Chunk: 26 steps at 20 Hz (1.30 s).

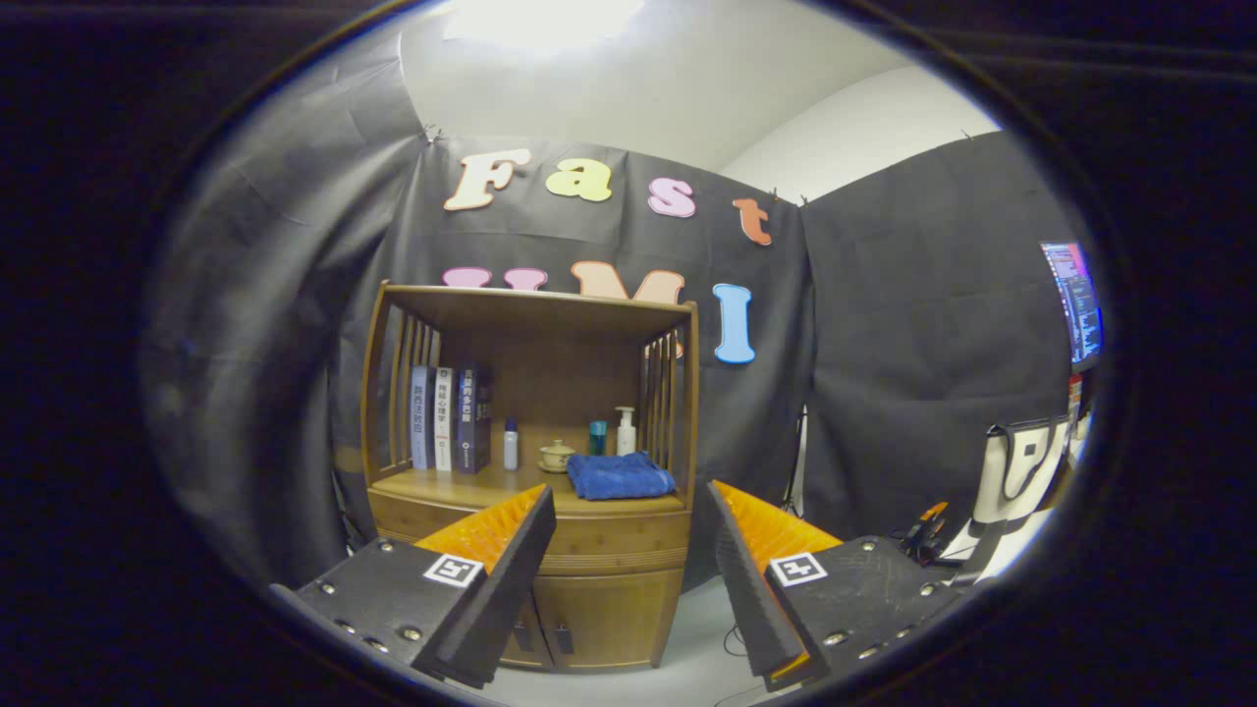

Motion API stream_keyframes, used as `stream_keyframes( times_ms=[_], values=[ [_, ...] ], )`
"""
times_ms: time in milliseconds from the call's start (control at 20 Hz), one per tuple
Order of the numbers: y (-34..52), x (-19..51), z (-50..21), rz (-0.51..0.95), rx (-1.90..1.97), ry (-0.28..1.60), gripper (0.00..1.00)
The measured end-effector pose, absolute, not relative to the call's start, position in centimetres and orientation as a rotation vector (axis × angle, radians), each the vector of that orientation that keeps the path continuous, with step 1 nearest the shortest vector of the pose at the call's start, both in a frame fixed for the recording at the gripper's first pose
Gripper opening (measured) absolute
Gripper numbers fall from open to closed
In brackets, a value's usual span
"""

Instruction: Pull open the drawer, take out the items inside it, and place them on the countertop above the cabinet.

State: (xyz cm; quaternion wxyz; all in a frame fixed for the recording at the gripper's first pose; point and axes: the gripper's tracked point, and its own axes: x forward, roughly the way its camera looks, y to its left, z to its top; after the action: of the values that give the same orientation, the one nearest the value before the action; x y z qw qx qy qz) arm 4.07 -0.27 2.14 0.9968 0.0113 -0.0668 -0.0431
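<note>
Black cloth hung behind a wooden cabinet (550,511), drawer (609,540) shut under its countertop (462,486). Towel (621,475) sat at the countertop's right front edge. Gripper (628,550) was wide open, holding nothing, short of the drawer.

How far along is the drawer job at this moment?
Nothing looks done yet. The drawer in the wooden cabinet is shut. The gripper is open and holds nothing, its fingers spread with the drawer front beyond them, well short of it. The countertop already carries books, bottles, a cup and a blue towel. Left: pull the drawer open, take out its contents, place them on top.
</note>
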Motion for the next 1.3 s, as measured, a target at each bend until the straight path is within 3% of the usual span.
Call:
stream_keyframes(
  times_ms=[250,800,1300],
  values=[
    [-0.5,7.2,1.5,-0.164,-0.035,-0.12,0.91],
    [12.8,18.0,-3.6,0.119,0.089,-0.074,0.91],
    [18.5,23.6,-17.6,0.179,0.129,0.257,0.91]
  ],
)
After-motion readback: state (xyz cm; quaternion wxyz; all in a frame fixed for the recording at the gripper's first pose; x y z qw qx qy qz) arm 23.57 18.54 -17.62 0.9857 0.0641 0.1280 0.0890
